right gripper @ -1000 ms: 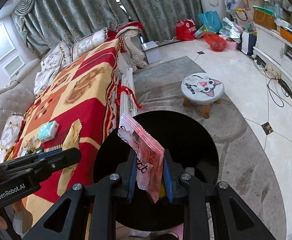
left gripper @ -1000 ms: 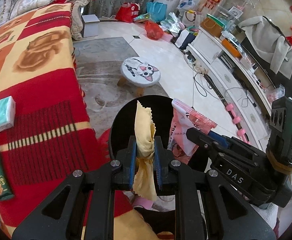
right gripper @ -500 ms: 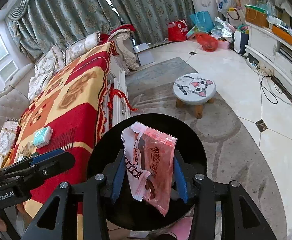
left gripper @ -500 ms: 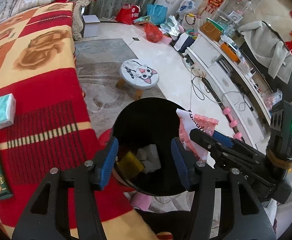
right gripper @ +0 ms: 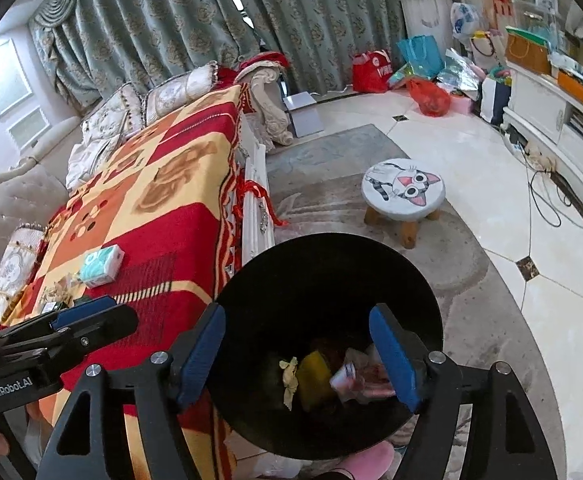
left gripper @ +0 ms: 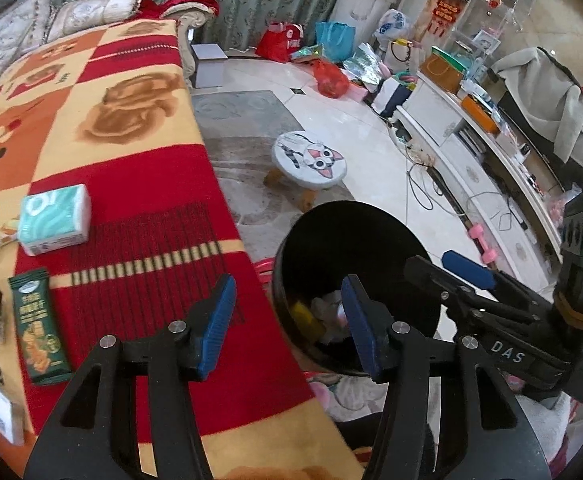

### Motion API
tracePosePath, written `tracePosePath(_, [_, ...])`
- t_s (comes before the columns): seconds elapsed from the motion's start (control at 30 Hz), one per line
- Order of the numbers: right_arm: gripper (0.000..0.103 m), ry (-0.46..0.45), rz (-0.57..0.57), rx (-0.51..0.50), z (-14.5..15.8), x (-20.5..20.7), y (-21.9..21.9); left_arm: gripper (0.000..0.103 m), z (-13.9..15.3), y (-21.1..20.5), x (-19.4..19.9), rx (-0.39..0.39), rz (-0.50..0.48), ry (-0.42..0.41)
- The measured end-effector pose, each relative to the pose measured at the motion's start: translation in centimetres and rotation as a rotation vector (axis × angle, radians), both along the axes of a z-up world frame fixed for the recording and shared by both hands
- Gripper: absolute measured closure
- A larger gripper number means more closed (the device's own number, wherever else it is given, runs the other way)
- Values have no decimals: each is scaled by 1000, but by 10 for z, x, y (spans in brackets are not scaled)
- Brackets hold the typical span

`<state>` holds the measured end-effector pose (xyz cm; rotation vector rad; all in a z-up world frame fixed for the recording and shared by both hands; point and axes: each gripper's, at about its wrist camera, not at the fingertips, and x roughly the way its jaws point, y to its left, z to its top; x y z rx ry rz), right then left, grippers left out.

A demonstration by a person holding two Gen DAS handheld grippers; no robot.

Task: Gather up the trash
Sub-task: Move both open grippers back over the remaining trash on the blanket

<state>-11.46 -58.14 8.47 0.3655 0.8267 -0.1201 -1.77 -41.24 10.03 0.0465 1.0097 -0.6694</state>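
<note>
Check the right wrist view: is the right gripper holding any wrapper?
No. The right gripper has nothing between its opening jaws; the pink wrapper lies down inside the black bin.

Bin [right gripper: 331,264] sits lower centre of right-wrist frame, on floor just right of blanket-covered table [right gripper: 163,216]. Wrappers [right gripper: 355,376] lie in bin bottom. Cat stool [right gripper: 403,192] behind bin, upper right. Tissue pack [left gripper: 53,220] on blanket, left-wrist frame mid-left; snack bar [left gripper: 37,328] below it, lower left.
</note>
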Motion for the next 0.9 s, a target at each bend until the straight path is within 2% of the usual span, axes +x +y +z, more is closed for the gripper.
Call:
tracePosePath(0.23, [31,-36,42,-48,11,-2,27,49,6,30,-3,28,51,-52])
tracePosePath(0.67, [31,-25,188,5,10,19,98,49,11,115,-6,95,199,-112])
tracePosePath(0.9, [31,-29,313,28,11,33,150,49,15,177,-6,112,293,-101])
